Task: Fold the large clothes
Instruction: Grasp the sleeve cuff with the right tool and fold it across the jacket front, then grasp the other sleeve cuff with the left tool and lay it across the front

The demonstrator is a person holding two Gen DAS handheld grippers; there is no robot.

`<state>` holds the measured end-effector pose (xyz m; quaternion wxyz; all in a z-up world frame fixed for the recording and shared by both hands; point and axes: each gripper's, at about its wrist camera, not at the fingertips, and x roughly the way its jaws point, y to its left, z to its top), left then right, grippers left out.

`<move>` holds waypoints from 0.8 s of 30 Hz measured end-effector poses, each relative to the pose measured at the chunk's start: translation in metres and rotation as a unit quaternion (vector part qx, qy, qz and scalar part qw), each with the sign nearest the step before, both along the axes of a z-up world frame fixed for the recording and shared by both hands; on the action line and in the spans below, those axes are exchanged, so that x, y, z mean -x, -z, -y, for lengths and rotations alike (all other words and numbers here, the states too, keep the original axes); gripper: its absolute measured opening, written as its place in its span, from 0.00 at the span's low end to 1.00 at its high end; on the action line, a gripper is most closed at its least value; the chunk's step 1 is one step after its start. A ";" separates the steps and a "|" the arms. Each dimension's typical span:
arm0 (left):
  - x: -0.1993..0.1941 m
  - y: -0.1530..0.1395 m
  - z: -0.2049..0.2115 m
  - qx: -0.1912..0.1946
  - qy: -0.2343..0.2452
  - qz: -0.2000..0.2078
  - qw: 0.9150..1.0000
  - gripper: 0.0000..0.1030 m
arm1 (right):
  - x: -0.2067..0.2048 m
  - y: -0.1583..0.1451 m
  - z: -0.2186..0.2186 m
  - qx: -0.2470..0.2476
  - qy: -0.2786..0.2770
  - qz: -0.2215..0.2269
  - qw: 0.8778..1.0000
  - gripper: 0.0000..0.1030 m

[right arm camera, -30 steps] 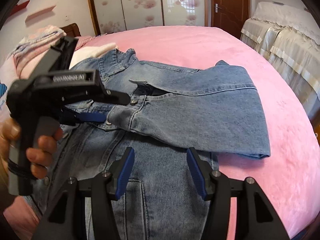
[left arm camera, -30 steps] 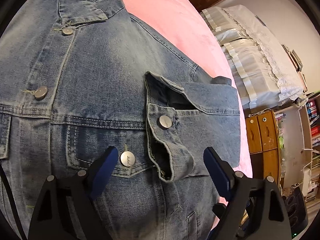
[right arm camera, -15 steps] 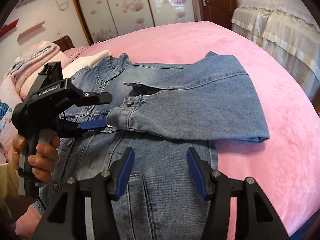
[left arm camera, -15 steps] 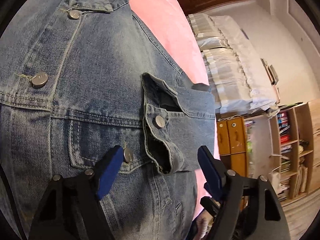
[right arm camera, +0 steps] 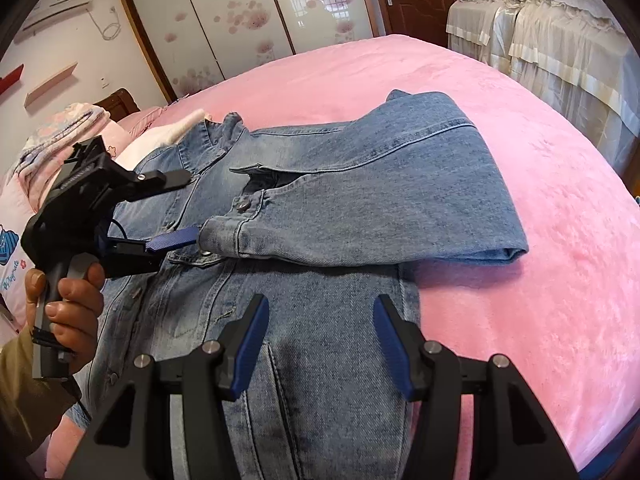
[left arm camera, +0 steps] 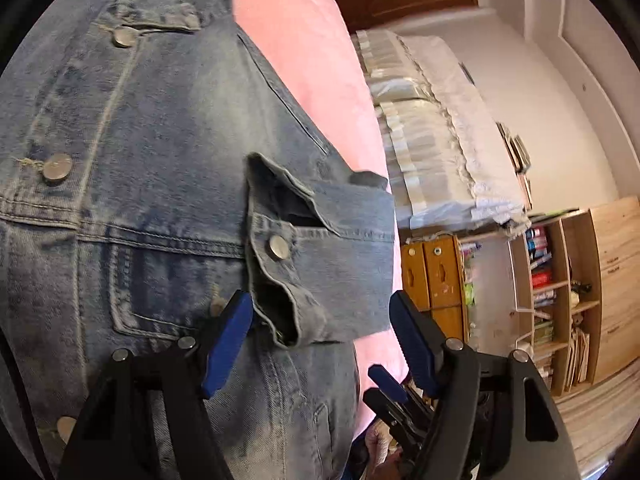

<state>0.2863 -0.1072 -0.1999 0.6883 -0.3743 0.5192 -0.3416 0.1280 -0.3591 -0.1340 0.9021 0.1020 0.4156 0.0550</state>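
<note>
A blue denim jacket (right arm camera: 320, 300) lies front-up on the pink bed (right arm camera: 540, 280), also filling the left wrist view (left arm camera: 140, 160). Its right sleeve (right arm camera: 400, 208) is folded across the chest, cuff (left arm camera: 280, 280) at the middle. My left gripper (left arm camera: 320, 340) is open, its blue pads either side of the cuff and just short of it; it also shows in the right wrist view (right arm camera: 176, 208). My right gripper (right arm camera: 320, 340) is open and empty above the jacket's lower front.
Folded clothes and a pillow (right arm camera: 60, 136) lie at the bed's head. A lace-covered bed or sofa (right arm camera: 560, 40) stands to the right, with drawers (left arm camera: 436, 272) and a bookshelf (left arm camera: 560, 300) beyond. Wardrobe doors (right arm camera: 240, 20) stand behind the bed.
My left gripper has drawn back and away from the cuff and tilted, staying open. My right gripper has pulled back and risen a little. The sleeve lies where it was.
</note>
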 end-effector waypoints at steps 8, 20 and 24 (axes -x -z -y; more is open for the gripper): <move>-0.008 0.025 0.034 -0.018 0.030 -0.029 0.999 0.67 | 0.003 -0.003 0.003 -0.007 0.008 0.005 1.000 0.53; -0.036 -0.003 0.076 -0.088 0.011 0.016 0.996 0.08 | 0.002 0.005 0.006 -0.014 0.021 -0.009 1.000 0.53; -0.046 -0.070 0.083 -0.141 0.012 0.117 0.983 0.07 | 0.003 0.003 0.007 -0.013 0.023 -0.007 1.000 0.53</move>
